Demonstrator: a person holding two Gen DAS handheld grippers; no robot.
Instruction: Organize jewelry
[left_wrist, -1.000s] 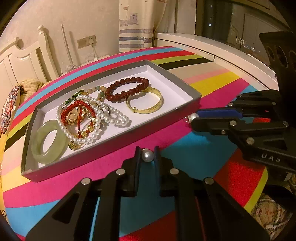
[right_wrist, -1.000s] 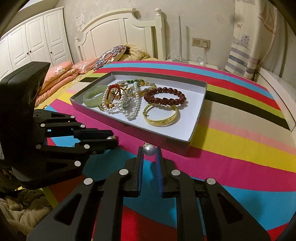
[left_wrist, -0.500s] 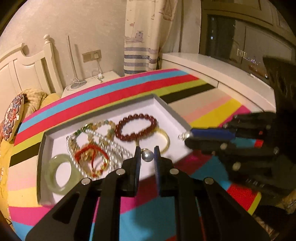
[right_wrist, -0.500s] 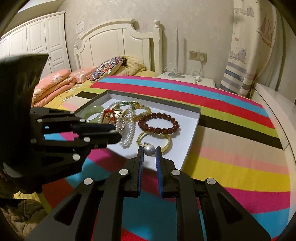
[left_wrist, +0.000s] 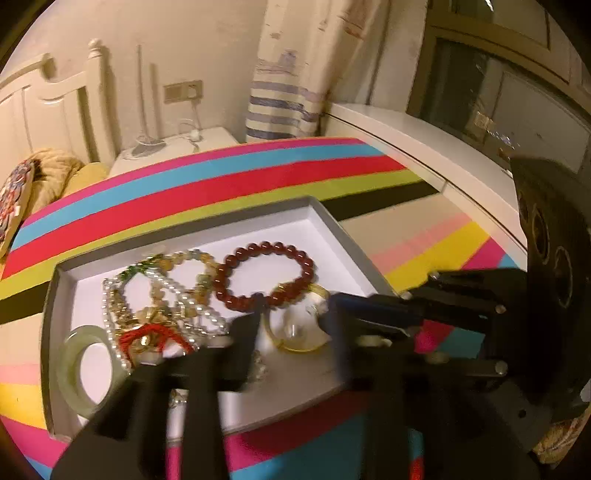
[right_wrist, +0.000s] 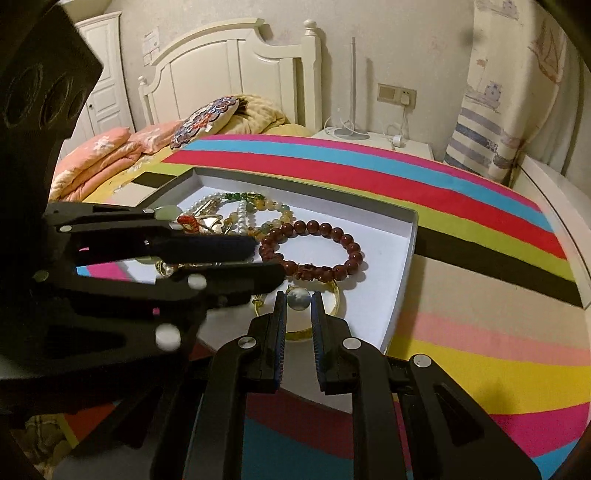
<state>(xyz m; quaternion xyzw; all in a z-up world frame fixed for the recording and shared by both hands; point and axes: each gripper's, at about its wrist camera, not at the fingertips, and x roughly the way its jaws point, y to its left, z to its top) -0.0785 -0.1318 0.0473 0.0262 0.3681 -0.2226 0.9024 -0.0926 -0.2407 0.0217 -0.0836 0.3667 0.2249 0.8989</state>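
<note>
1. Held: a small round silver-grey pearl with a gold fitting, pinched between the blue pads of the right gripper. Jaws narrow, closed on the bead at the very tips.
2. Hanging over the near end of the shallow grey-walled, white-floored tray, directly above the plain gold bangle. Dark red bead bracelet just beyond it.
3. Probably a straight descent next, since the tray floor lies below the jaws rather than ahead. Bare white floor off to the right, toward the near corner.
4. Crossing in from the left, close beside: the left gripper. Jaws apparently parted, though heavily blurred in its own view.
5. Between those parted fingers, a second pale bead, smeared. Cannot tell whether loose or resting on the tray.
6. Nearer the drop spot: the right. Main risk: knocking into the left fingers.
</note>
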